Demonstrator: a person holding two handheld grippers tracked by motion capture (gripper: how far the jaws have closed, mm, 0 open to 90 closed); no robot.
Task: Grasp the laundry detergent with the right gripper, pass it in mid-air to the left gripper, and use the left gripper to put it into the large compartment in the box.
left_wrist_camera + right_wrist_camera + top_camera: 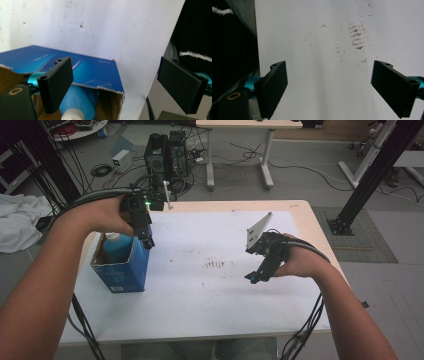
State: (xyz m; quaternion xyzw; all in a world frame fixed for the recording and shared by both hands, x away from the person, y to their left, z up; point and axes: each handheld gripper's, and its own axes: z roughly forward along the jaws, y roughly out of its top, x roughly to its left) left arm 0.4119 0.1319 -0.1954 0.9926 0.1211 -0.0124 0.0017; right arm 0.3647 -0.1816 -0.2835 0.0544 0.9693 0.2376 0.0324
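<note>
The table has a light wood top, mostly covered by a white sheet that bears a patch of dark smudges near its middle. On the grey floor beyond the far edge stand a black computer tower amid loose cables, a small white box to its left, and the white legs of a second table. White cloth lies heaped at the left edge of the high view, and a black metal frame post rises at the right, its foot on a dark floor mat.
</note>
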